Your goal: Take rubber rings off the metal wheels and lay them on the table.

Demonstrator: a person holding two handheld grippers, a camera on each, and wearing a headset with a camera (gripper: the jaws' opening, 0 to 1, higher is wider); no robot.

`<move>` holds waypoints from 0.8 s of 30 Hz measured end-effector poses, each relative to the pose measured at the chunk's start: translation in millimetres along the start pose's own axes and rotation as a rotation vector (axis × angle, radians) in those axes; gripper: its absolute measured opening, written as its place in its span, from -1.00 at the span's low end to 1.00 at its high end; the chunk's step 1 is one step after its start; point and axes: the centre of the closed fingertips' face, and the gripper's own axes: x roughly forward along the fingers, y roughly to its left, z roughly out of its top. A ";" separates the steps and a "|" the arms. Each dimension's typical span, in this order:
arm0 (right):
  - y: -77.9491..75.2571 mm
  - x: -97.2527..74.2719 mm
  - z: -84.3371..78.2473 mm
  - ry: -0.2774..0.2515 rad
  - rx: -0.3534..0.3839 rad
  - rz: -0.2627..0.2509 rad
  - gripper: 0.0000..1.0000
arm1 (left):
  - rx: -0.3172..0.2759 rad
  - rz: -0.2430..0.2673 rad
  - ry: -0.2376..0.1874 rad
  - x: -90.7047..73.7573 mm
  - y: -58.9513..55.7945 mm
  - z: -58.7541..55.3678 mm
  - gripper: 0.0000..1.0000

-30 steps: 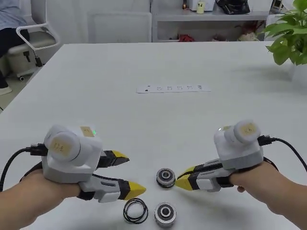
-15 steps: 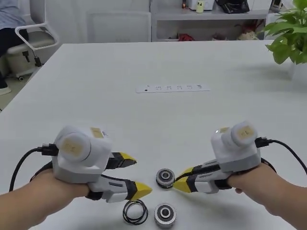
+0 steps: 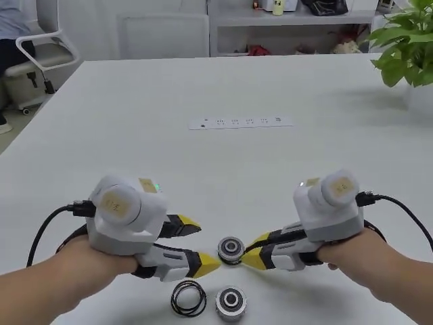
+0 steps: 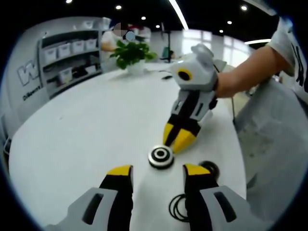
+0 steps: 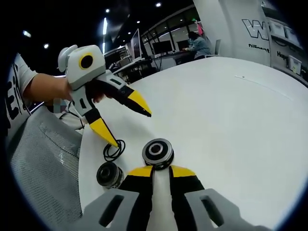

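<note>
Head view: the wheel (image 3: pixel 231 248) stands on the table (image 3: pixel 223 169) between the left gripper (image 3: pixel 201 245), jaws spread, and the right gripper (image 3: pixel 249 256), clenched on nothing, so stripping looks about to begin; next, probably one steadies it while the other hooks its ring.

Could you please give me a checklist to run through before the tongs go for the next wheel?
1. Left tongs open: ok.
2. Right tongs open: not ok, shut.
3. Farther metal wheel between both tongs: ok.
4. Rubber ring on that wheel: ok, dark rim.
5. Removed rings clear of it on the table: ok.
6. Nearer wheel fully stripped: cannot tell.
</note>
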 end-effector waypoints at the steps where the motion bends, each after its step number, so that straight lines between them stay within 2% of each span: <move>1: -0.1 0.1 -0.1 0.000 -0.008 -0.001 -0.82 | 0.001 -0.002 0.001 1.1 -0.4 0.2 -0.16; 10: 0.3 1.4 0.1 0.007 -0.060 -0.004 -0.84 | 0.006 -0.014 0.011 10.1 -1.8 -1.3 -0.21; 24: -0.1 2.5 0.2 0.011 -0.098 -0.009 -0.83 | 0.015 -0.025 0.011 21.1 -2.5 2.2 -0.34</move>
